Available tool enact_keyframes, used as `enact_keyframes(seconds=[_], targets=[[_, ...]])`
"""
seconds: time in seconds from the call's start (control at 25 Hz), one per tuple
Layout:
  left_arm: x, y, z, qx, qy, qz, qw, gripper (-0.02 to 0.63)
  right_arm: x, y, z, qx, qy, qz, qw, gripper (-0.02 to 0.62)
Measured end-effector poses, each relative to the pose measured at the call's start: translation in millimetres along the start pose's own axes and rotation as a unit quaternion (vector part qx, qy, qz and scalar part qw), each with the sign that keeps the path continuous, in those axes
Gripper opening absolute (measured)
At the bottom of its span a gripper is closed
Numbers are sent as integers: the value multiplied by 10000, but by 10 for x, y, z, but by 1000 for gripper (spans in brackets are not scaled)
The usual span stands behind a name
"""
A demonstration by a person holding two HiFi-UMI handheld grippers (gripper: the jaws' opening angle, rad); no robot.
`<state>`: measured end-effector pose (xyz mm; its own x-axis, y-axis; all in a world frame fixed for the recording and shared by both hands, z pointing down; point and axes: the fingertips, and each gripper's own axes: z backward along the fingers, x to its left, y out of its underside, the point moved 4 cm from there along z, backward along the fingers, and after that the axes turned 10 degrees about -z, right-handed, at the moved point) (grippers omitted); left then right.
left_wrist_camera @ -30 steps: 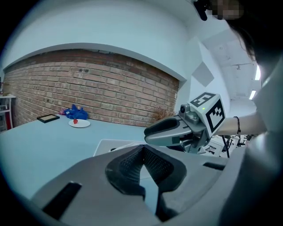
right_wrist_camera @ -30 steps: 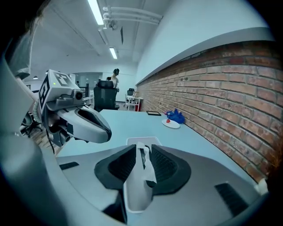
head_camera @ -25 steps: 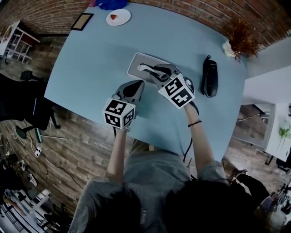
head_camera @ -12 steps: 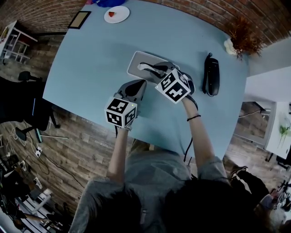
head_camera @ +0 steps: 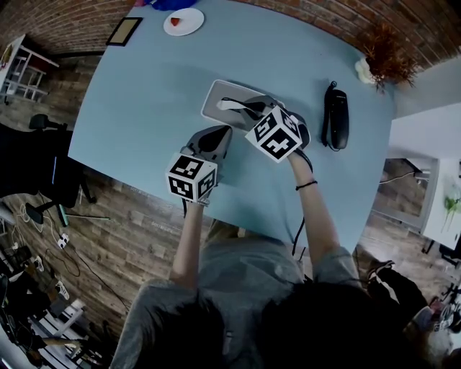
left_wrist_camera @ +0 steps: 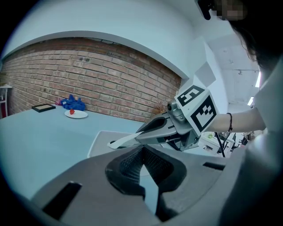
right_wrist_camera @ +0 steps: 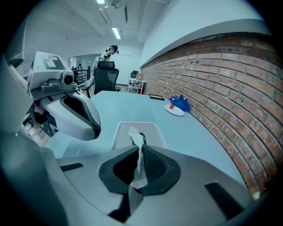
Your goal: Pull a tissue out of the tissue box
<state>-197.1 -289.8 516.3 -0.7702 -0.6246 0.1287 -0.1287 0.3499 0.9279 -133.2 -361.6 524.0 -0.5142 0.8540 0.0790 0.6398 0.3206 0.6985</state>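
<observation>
Person seen from above at a pale blue counter [head_camera: 137,94], holding a two-jaw gripper in each hand. Just above the centre of the head view we see a flat grey tissue box [head_camera: 215,109] lying on the counter.

The right gripper [head_camera: 243,109] reaches over the box from the right. Its own view shows us its jaws clamped on a thin white tissue [right_wrist_camera: 140,161]. The strip rises from the slot in the top of the box and runs up between the two dark pads, and one end of it sticks out above the jaws.

The left gripper [head_camera: 218,132] sits just below the box's lower edge, left of the right gripper. In its view we see its jaws together at the tips with nothing between them. They point toward the box and the right gripper, which holds the tissue just in front of them.

Other things stand well apart from the box:
- At the right of the head view we find a black telephone handset [head_camera: 336,121].
- In the upper right corner is a dried plant [head_camera: 383,59] in a pale pot.
- At the top edge a white plate [head_camera: 183,21] holds something small and red — a dark picture frame [head_camera: 124,31] lies to its left.

A brick wall runs along the far side of the counter.
</observation>
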Motion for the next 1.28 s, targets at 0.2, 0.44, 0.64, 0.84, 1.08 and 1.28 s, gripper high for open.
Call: enact_keyframes(seconds=[0.2,0.44,0.64,0.84,1.08,1.28], targets=[[-1,-39,33,-1,-66,-71,10000,3,-24,-86,94,-125,59,-47,9999,0],[-30,-97,51,-69,-89,-124,9999,3,-41,-140,208,-249,120,-72,9996,0],[-40,-191,104,-159,-119,-199,9996,3,-19,-215,297,-385,166,-91,9991,0],[-89,-277,163,-248,-166,-279,9992,3,1,-291,416,-523,202,-78,9984,0],[-170,-379,218,-346,-208,-389,9984,3,15,-331,567,-733,245,-116,9969,0],[-243,-469,273,-463,-245,-498,9974,3,46,-351,684,-891,277,-129,9956,0]])
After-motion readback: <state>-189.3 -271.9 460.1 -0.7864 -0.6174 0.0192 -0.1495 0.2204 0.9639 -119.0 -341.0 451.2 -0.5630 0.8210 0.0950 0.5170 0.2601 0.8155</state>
